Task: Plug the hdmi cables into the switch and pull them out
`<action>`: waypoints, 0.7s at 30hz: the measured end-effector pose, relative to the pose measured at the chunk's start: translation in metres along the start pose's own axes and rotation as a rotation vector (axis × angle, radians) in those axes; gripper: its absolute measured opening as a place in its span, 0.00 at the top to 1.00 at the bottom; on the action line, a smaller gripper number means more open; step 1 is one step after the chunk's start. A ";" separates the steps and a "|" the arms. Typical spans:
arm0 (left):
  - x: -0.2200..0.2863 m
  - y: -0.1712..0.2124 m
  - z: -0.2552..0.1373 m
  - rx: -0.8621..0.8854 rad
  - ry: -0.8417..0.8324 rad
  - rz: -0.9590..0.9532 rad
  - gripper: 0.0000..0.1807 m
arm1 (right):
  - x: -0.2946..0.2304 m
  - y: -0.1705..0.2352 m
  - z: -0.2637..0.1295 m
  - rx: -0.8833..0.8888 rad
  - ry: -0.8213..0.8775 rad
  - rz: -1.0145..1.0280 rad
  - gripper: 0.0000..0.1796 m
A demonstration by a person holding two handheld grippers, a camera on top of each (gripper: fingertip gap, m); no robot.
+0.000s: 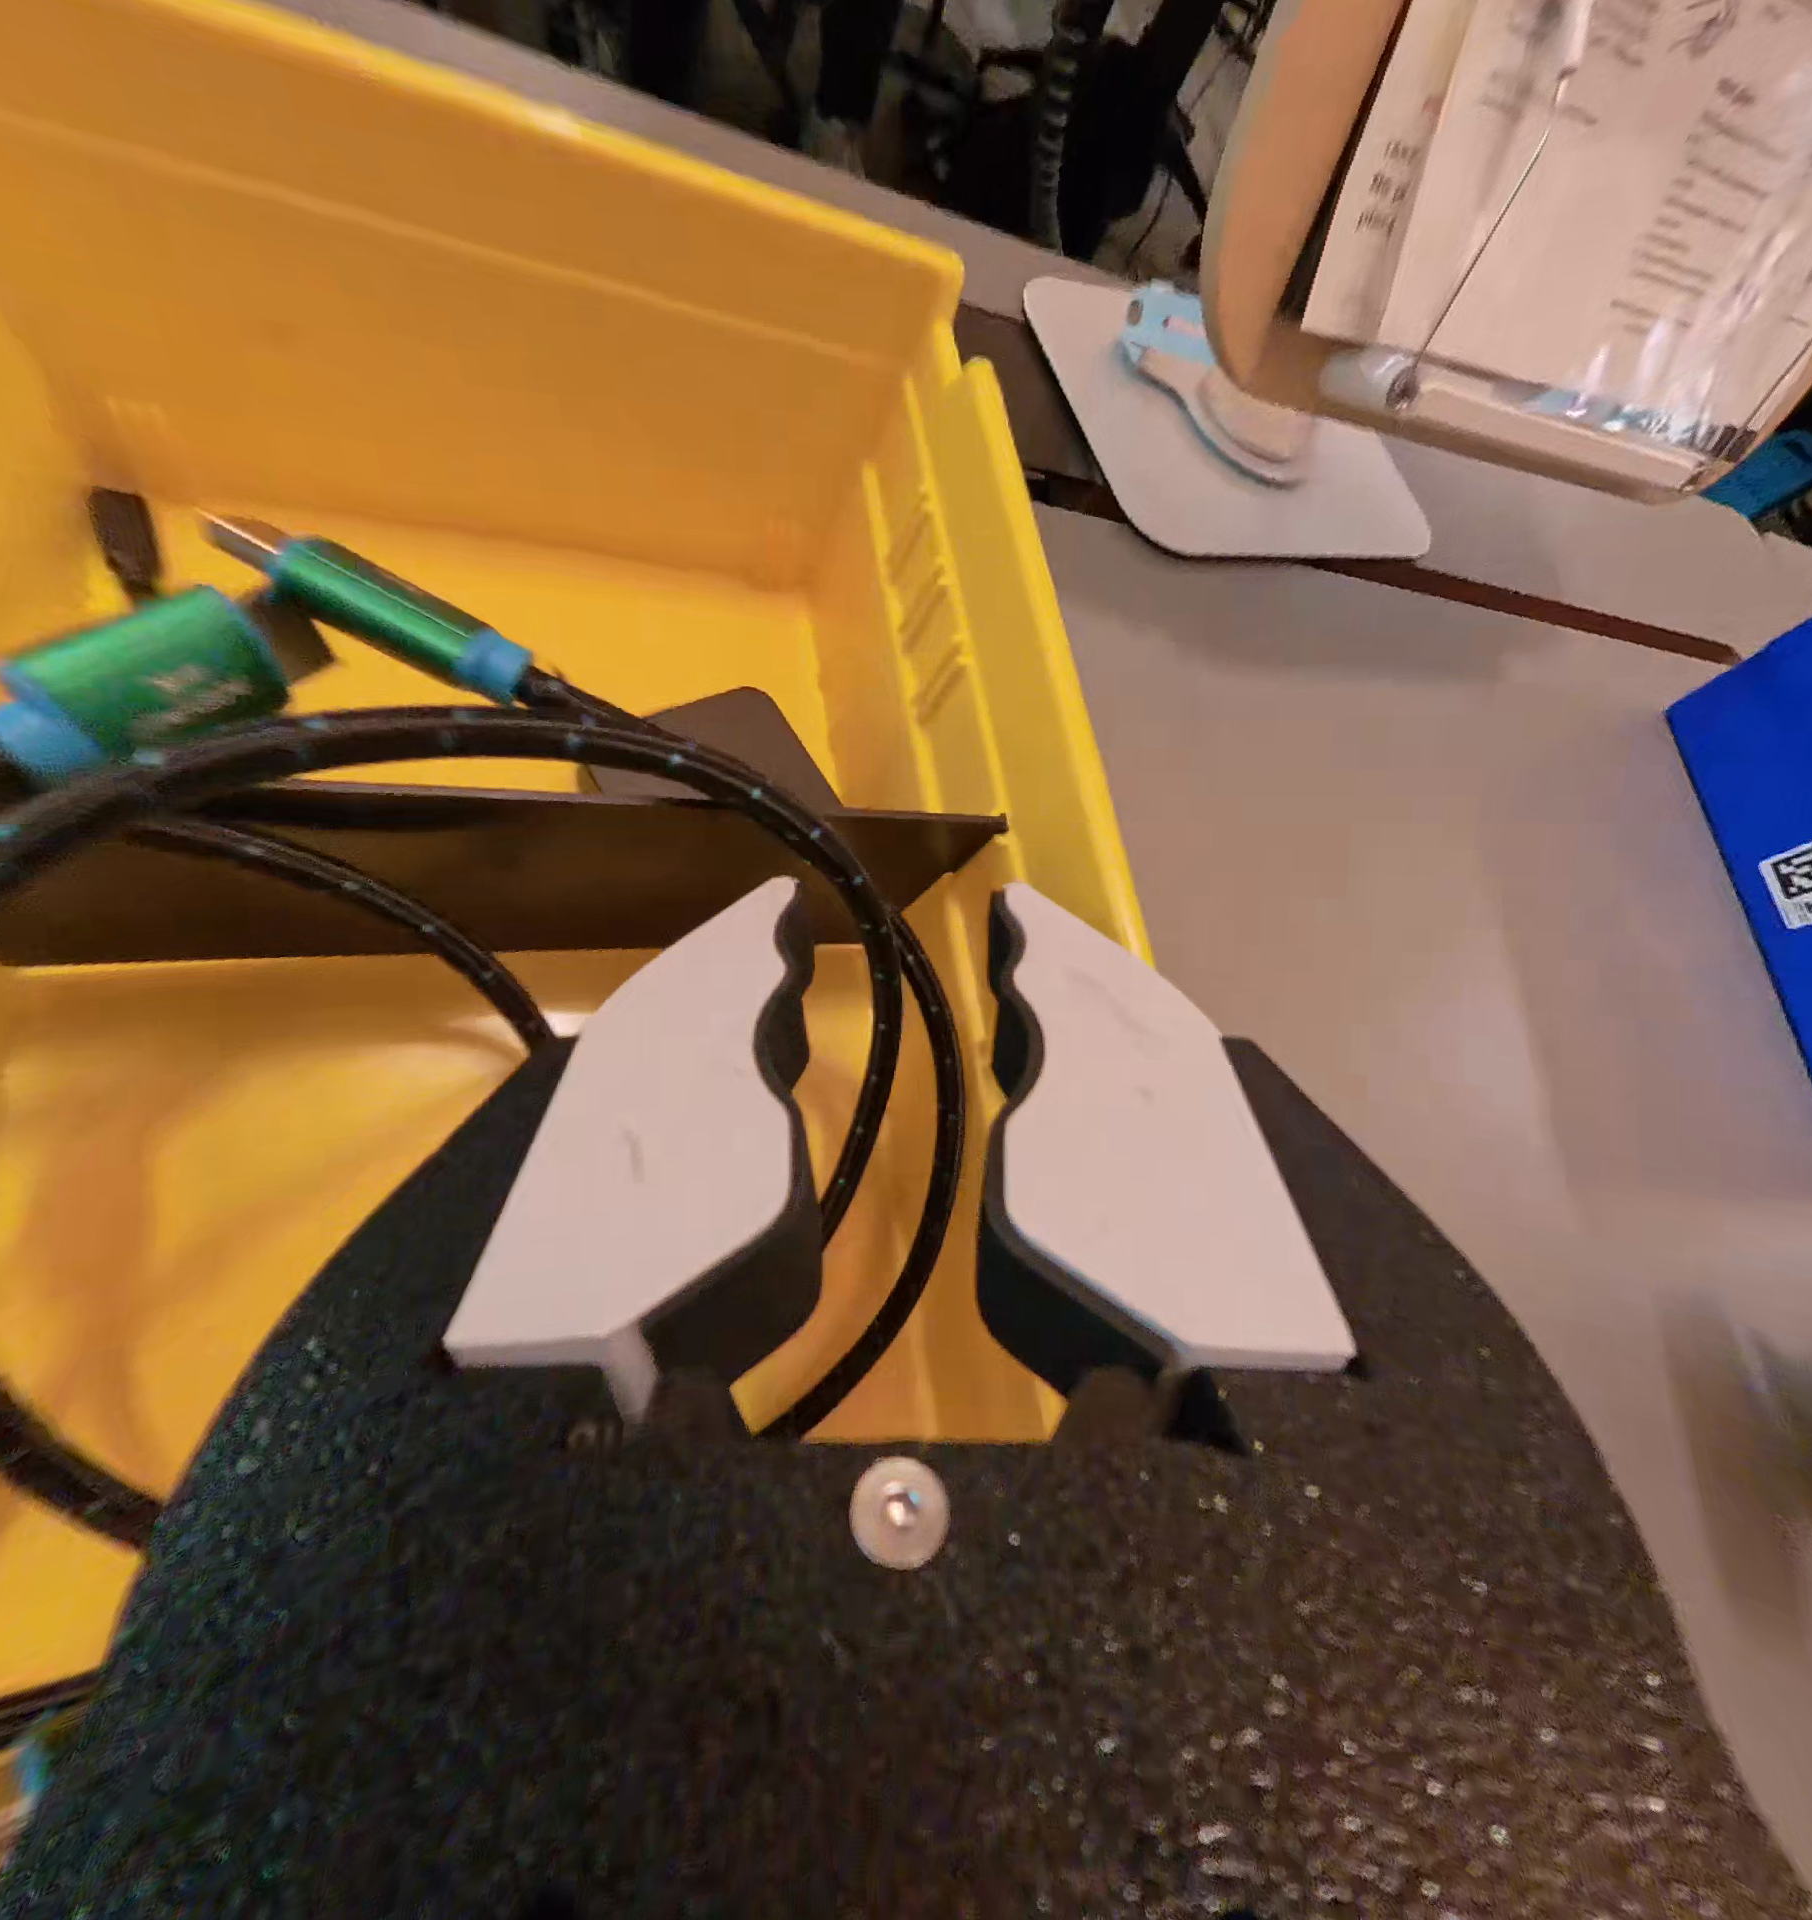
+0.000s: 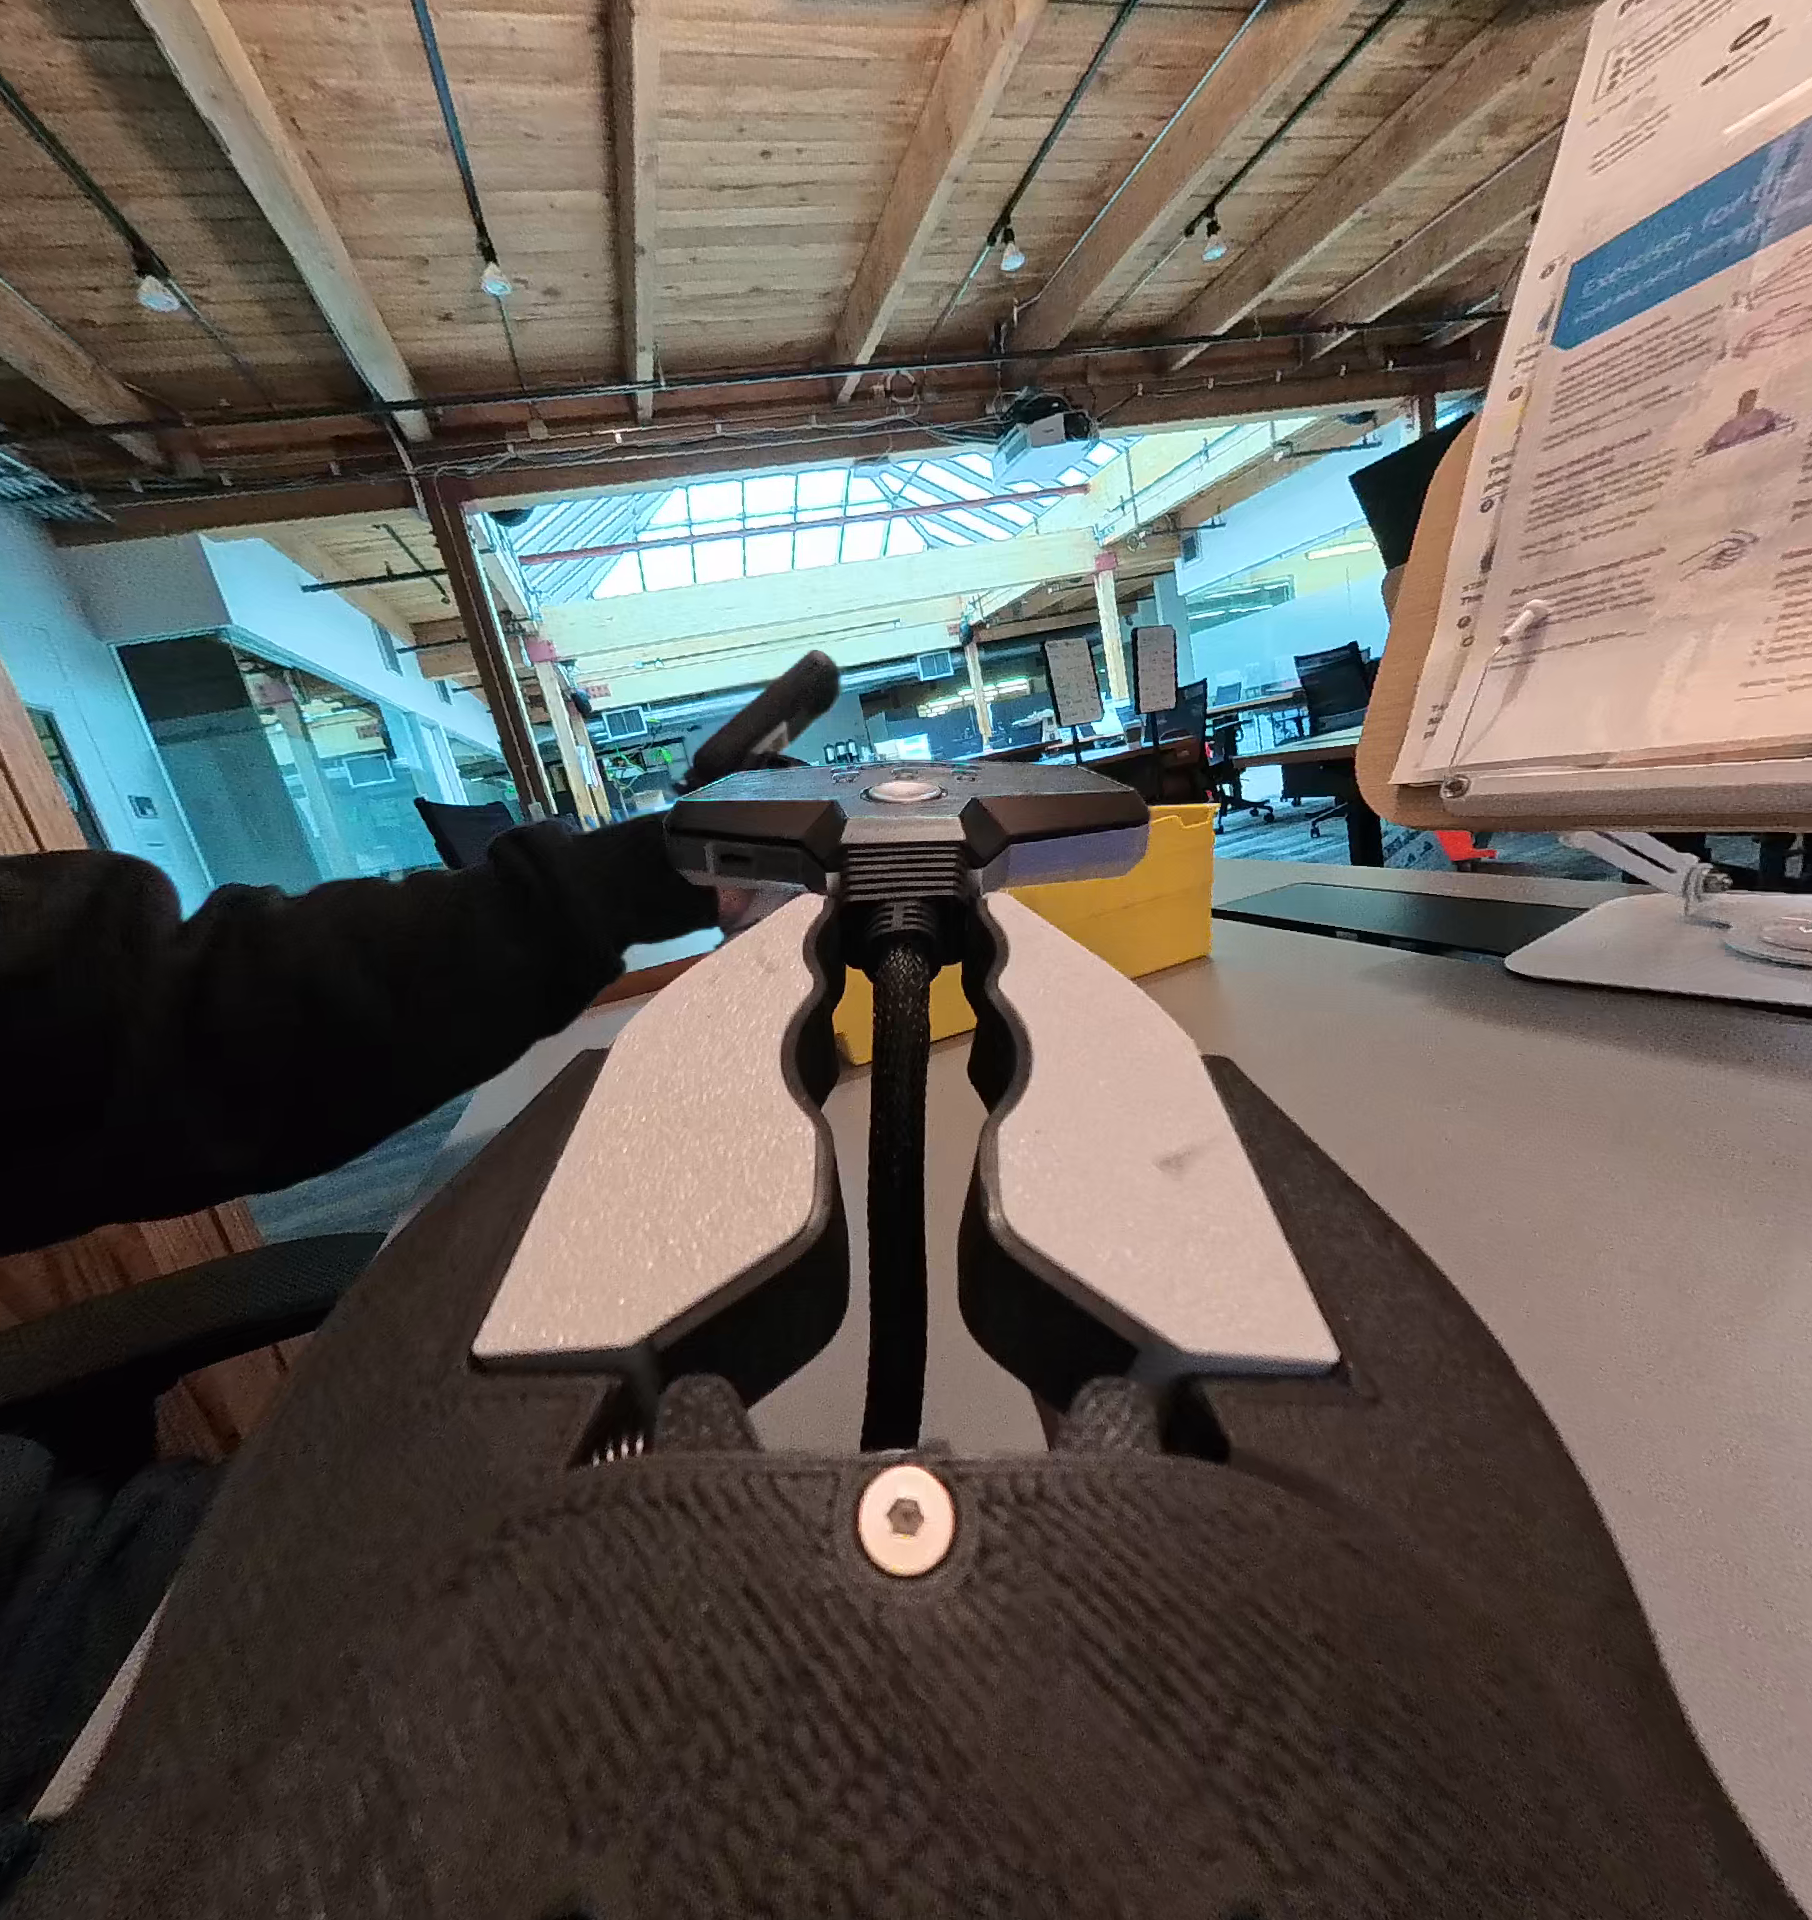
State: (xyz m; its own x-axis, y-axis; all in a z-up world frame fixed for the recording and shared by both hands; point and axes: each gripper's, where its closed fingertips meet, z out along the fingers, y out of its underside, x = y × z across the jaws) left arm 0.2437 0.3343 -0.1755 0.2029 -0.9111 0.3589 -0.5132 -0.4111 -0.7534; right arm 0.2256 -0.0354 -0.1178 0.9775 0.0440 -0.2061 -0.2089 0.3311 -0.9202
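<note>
A: What sits in the yellow bin (image 1: 611, 343)?

B: Black braided HDMI cables (image 1: 886, 997) with green plugs (image 1: 382, 608), looped over a black divider (image 1: 486, 862) that splits the bin. The bin stands on the grey table (image 1: 1401, 935), near a blue box (image 1: 1785, 831) and a document stand (image 1: 1224, 457).

A: And the left gripper (image 1: 897, 940)?

B: It hovers over the bin's right corner, fingers spread, with two cable loops running through the gap; nothing pinched.

A: The right gripper (image 2: 902, 940)?

B: Lifted above the table and roughly level, fingers pinching the black plug (image 2: 900, 883) seated in the HDMI switch (image 2: 907, 821); its cable (image 2: 897, 1195) trails back between them. A black-sleeved arm (image 2: 289, 1018) reaches in from the left
</note>
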 end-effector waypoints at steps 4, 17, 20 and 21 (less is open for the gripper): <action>-0.005 0.010 0.020 -0.033 -0.031 -0.060 0.91 | -0.001 0.005 0.001 -0.032 0.001 -0.025 0.88; 0.057 -0.024 -0.085 0.230 0.033 0.279 0.94 | 0.001 -0.006 -0.007 0.018 -0.001 -0.018 0.88; 0.070 -0.023 -0.103 0.222 0.002 0.417 0.95 | 0.000 -0.007 -0.007 0.024 -0.011 -0.012 0.88; 0.071 -0.022 -0.105 0.208 -0.018 0.454 0.95 | -0.001 -0.006 -0.007 0.020 -0.014 -0.007 0.88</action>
State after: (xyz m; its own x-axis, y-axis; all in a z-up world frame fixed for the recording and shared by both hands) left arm 0.1816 0.2817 -0.0755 0.0127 -0.9992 -0.0391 -0.3760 0.0314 -0.9261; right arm 0.2262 -0.0436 -0.1143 0.9792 0.0548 -0.1952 -0.2019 0.3505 -0.9145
